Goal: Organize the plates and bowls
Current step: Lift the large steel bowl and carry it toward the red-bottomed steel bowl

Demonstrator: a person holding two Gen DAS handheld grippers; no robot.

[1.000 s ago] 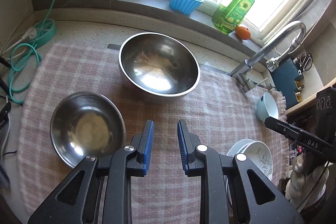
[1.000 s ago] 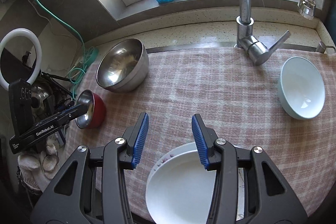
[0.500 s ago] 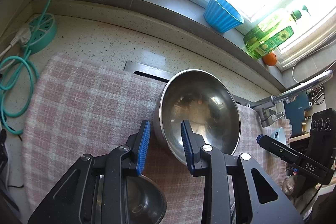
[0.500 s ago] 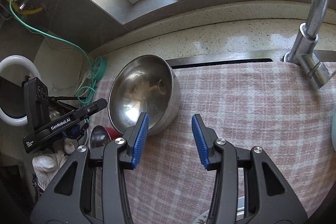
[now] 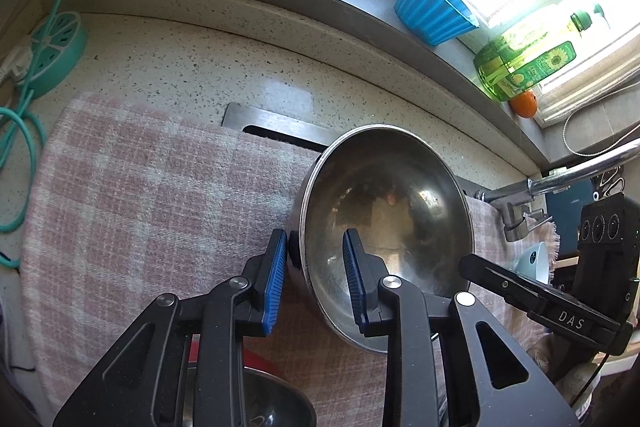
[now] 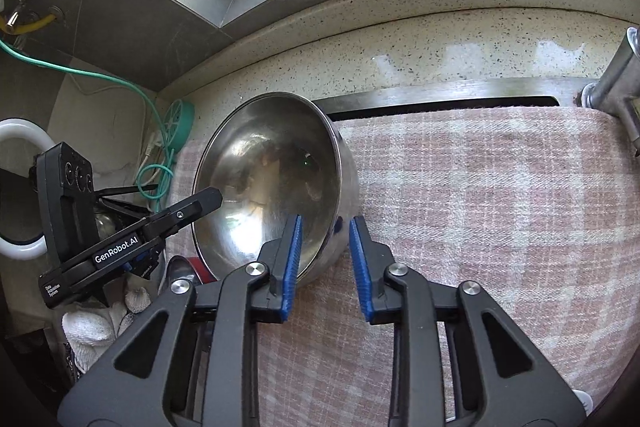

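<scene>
A large steel mixing bowl [image 5: 384, 207] stands on a pink checked cloth [image 5: 132, 195]; it also shows in the right wrist view [image 6: 276, 179]. My left gripper [image 5: 316, 267] is open and straddles the bowl's left rim, one finger outside, one inside. My right gripper [image 6: 324, 251] is open and straddles the bowl's right rim the same way. A small steel bowl with a red outside [image 5: 260, 399] sits below my left gripper. A pale blue bowl [image 5: 534, 261] lies far right, partly hidden.
A chrome faucet [image 5: 560, 183] stands at the right. A blue ribbed cup [image 5: 432, 7], a green soap bottle [image 5: 524, 63] and an orange [image 5: 524, 105] sit on the windowsill. A teal power hub and cable [image 5: 52, 51] lie on the counter at the left.
Both grippers moved forward to the large steel bowl, and each now has the bowl's rim between its open fingers. The plates and the small bowl slid down out of view.
</scene>
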